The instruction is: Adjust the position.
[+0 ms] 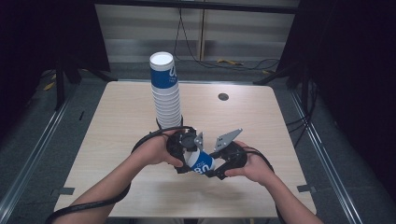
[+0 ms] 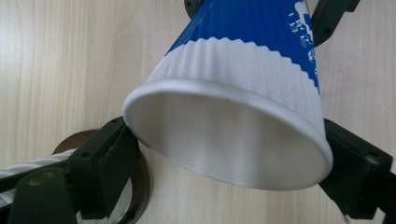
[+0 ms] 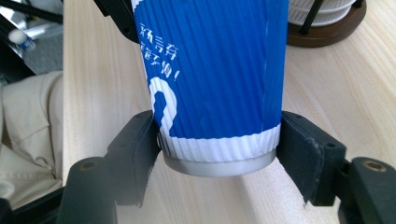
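A light wooden bench (image 1: 116, 140) carries a tall stack of cups (image 1: 166, 95) directly beyond the fingers (image 1: 189, 166), on a round holder.

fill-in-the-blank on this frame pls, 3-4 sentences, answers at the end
1. The single cup held between the two grippers is white and ____.
2. The right gripper is shut on the cup's ____ end.
3. The left gripper has its jaws at the cup's ____ end.
4. Behind the hands, the stack of cups stands on the wooden ____.

Missing words: blue; base; rim; table
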The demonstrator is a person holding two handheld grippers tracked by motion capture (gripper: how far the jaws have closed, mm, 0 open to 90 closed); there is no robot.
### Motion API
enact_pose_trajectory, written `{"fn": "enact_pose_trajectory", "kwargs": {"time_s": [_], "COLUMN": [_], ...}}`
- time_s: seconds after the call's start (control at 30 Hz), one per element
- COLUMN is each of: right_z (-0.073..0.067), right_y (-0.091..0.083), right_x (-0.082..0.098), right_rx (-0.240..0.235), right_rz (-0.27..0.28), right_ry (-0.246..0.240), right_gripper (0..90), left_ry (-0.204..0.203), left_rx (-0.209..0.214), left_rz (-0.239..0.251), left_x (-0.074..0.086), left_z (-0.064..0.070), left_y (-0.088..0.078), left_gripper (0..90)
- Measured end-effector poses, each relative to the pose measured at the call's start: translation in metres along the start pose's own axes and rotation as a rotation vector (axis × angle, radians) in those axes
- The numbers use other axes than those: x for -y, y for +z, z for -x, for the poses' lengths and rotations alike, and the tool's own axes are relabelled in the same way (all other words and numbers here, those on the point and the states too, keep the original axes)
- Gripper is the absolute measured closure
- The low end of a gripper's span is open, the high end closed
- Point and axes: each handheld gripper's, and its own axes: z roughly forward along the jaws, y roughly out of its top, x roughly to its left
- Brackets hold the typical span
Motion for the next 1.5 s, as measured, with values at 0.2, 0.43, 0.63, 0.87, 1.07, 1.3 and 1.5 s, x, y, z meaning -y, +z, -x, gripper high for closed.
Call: {"fn": "enact_pose_trajectory", "kwargs": {"time_s": [0.2,0.43,0.63,0.87,1.07,1.3,1.5], "right_z": [0.000,0.003,0.006,0.007,0.007,0.006,0.005], "right_y": [-0.005,-0.012,-0.017,-0.021,-0.019,-0.019,-0.017], "right_x": [0.006,0.017,0.024,0.030,0.032,0.032,0.032], "right_rx": [0.002,0.010,0.011,0.024,0.015,0.005,0.009], "right_rz": [0.037,0.079,0.163,0.221,0.244,0.263,0.266], "right_ry": [0.001,0.035,0.064,0.078,0.074,0.065,0.058], "right_gripper": [31.3,31.2,31.1,31.0,30.9,30.8,30.8], "left_ry": [-0.061,-0.096,-0.145,-0.232,-0.249,-0.257,-0.246], "left_rx": [0.036,0.039,0.042,0.059,0.057,0.072,0.082], "left_rz": [0.065,0.107,0.208,0.347,0.401,0.462,0.479], "left_x": [0.011,0.030,0.038,0.047,0.048,0.045,0.042], "left_z": [-0.003,-0.007,-0.004,-0.008,-0.009,-0.010,-0.009], "left_y": [-0.001,0.002,0.002,0.000,0.000,-0.002,-0.001], "left_gripper": [14.5,17.4,17.3,16.2,16.1,15.9,15.9]}}
